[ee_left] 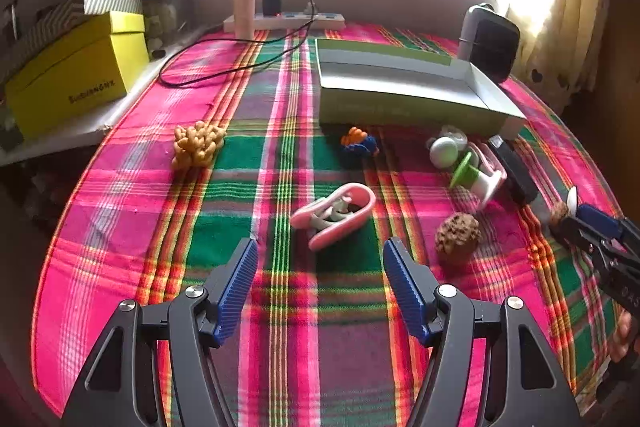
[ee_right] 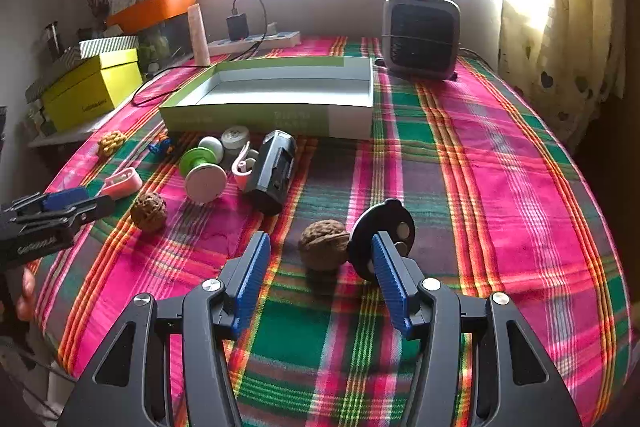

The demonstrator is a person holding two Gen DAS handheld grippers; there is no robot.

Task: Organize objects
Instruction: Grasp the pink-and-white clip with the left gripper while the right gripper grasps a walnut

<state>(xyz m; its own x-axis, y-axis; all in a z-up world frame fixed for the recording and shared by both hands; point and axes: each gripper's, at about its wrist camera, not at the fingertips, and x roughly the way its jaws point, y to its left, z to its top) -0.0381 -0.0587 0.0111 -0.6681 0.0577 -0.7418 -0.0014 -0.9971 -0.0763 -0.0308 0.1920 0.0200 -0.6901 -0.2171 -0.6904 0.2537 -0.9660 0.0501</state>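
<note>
My left gripper (ee_left: 320, 255) is open and empty, just short of a pink clip-like case (ee_left: 334, 215) on the plaid cloth. A walnut (ee_left: 457, 237) lies to its right. My right gripper (ee_right: 320, 255) is open, with a second walnut (ee_right: 324, 245) between its fingertips and a black disc (ee_right: 382, 227) leaning by the right finger. An open green-and-white box (ee_right: 272, 107) stands farther back. In front of it lie a green-and-white spool (ee_right: 202, 171), a black device (ee_right: 274, 173), a white ball (ee_right: 212, 147), a small blue-orange toy (ee_left: 358, 143) and a yellow knotted ball (ee_left: 198, 145).
A black fan heater (ee_right: 420, 35) stands at the back right. A power strip (ee_left: 284, 21) with charger and cable lies at the back. A yellow box (ee_left: 76, 75) sits on a side shelf at the left. Curtains (ee_right: 560, 27) hang on the right.
</note>
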